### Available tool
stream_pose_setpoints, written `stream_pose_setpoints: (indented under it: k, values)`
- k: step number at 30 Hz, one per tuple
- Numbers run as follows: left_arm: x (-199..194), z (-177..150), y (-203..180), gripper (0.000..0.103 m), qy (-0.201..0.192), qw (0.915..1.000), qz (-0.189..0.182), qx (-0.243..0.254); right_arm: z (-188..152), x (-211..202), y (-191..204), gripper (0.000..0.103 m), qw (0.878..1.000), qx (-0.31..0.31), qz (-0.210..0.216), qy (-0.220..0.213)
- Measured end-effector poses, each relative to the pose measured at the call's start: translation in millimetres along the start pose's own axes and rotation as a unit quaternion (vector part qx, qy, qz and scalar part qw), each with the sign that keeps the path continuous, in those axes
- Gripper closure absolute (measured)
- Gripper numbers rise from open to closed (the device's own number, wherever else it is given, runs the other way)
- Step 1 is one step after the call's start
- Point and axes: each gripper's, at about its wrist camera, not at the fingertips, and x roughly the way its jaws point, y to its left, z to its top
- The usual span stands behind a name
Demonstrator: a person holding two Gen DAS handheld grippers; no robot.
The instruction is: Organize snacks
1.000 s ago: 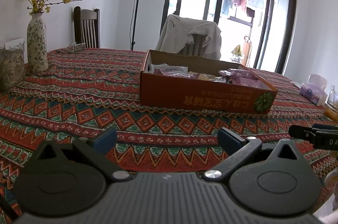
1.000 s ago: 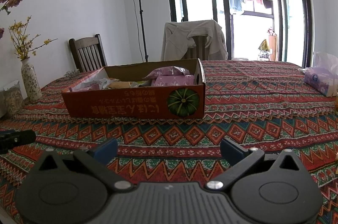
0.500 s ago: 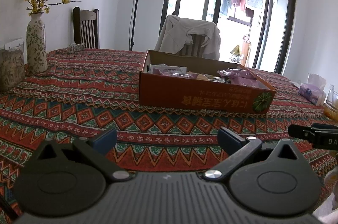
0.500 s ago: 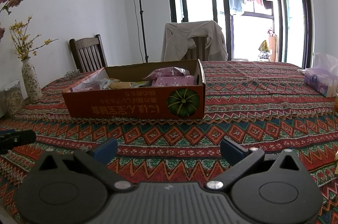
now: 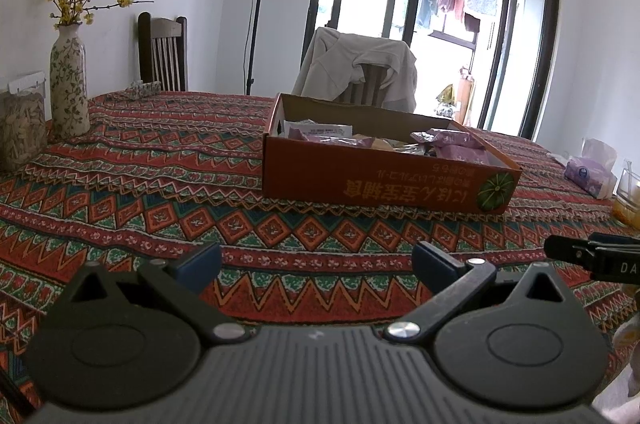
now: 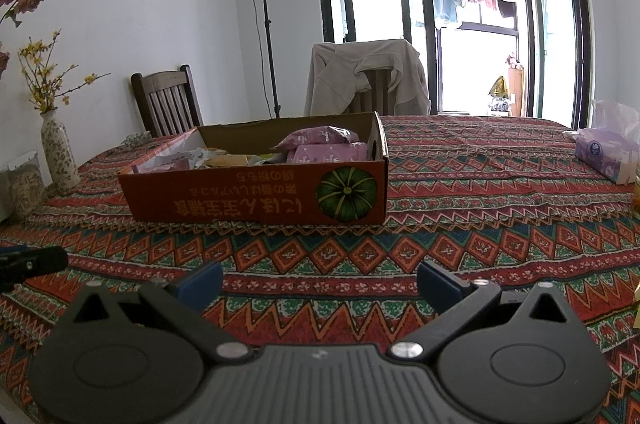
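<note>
Stage: the shallow orange cardboard box (image 6: 256,192) with the pumpkin print sits at frame centre on the patterned-cloth surface (image 6: 460,244). The purple and pale wrapped snack packets (image 6: 320,148) already lie inside it; none shows loose on the cloth. This fits either packets awaiting sorting or a finished arrangement, so confirm which before you reach.

Pose: your left gripper (image 5: 316,260) and right gripper (image 6: 320,280) both hover low, level, near the box, fingers spread, holding nothing.

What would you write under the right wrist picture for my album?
Open right gripper hovers over the patterned tablecloth, facing an orange cardboard box of purple snack packets.
</note>
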Motion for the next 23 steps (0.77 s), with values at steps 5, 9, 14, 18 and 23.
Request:
stream_pose_setpoints:
  k: [5,9,14,18,23]
  values:
    - [0.4,-0.6,-1.4,0.0,0.002,1.0,0.0,0.0,0.2,0.2,-0.1,0.0,1.0,0.0,0.0,0.0]
    - [-0.2,-1.2,-1.5,0.0,0.003,1.0,0.0,0.001,-1.8,-1.0,-0.7,0.0,1.0,0.0,-0.002,0.001]
    - [0.3,-2.0,-2.3,0.0,0.006,1.0,-0.002,0.004,-2.2,-0.9,-0.8,0.0,1.0,0.0,-0.001,0.001]
    - [-0.8,-2.3,-2.6,0.0,0.004,1.0,-0.002,0.004,-3.8,-1.2,-1.0,0.0,1.0,0.0,-0.002,0.002]
    - [-0.3,-2.7,0.4,0.0,0.008,0.9997,-0.022,-0.004,-4.4,-0.6,-0.6,0.0,1.0,0.0,-0.001,0.003]
